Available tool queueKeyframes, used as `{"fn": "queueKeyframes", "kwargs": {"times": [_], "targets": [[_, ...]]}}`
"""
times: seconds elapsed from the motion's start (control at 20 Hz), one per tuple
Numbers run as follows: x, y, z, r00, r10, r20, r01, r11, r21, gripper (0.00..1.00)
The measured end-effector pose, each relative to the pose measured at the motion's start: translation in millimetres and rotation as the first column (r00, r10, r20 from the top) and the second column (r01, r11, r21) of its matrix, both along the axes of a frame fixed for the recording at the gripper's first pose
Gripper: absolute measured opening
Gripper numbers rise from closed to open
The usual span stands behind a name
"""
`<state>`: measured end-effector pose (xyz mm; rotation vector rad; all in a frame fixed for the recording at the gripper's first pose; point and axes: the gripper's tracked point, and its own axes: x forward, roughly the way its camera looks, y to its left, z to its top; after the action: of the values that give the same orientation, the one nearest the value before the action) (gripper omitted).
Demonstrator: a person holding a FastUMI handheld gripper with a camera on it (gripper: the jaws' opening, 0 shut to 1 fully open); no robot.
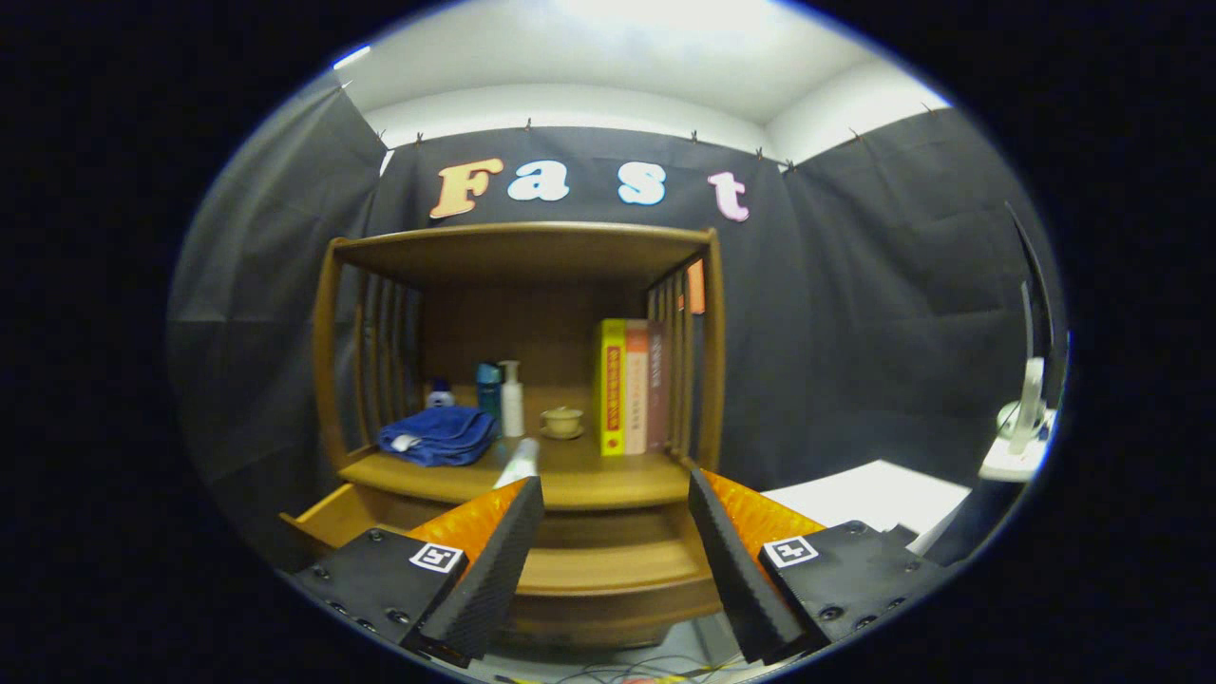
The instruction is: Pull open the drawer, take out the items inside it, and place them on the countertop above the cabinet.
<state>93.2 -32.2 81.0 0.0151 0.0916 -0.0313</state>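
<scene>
The wooden cabinet [518,247] stands straight ahead. Its drawer [608,570] is pulled out below the countertop [608,480], and the drawer's inside is hidden behind its front and my fingers. My gripper [616,480] is open, held above the drawer with nothing between the fingers. A white tube [521,461] lies on the countertop just beyond the left fingertip [521,518], near end hidden behind it. A folded blue towel [439,435] lies on the countertop to the left of the tube.
At the back of the countertop stand a blue bottle [488,388], a white pump bottle [512,399], a small cup on a saucer [562,422] and upright books [629,387]. A white table [869,494] and a white stand [1024,418] are to the right.
</scene>
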Motion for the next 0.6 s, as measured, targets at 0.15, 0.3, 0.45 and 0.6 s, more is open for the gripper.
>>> {"fn": "queueKeyframes", "kwargs": {"times": [0.15,0.3,0.45,0.6], "targets": [[-8,36,-39,0.999,0.043,0.022,-0.043,0.999,-0.013,0.99],[-13,69,-66,0.995,0.090,0.046,-0.086,0.992,-0.096,0.98],[-16,90,-89,0.993,0.103,0.055,-0.096,0.988,-0.118,0.98],[-13,100,-118,0.993,0.114,0.037,-0.110,0.989,-0.095,0.99]]}}
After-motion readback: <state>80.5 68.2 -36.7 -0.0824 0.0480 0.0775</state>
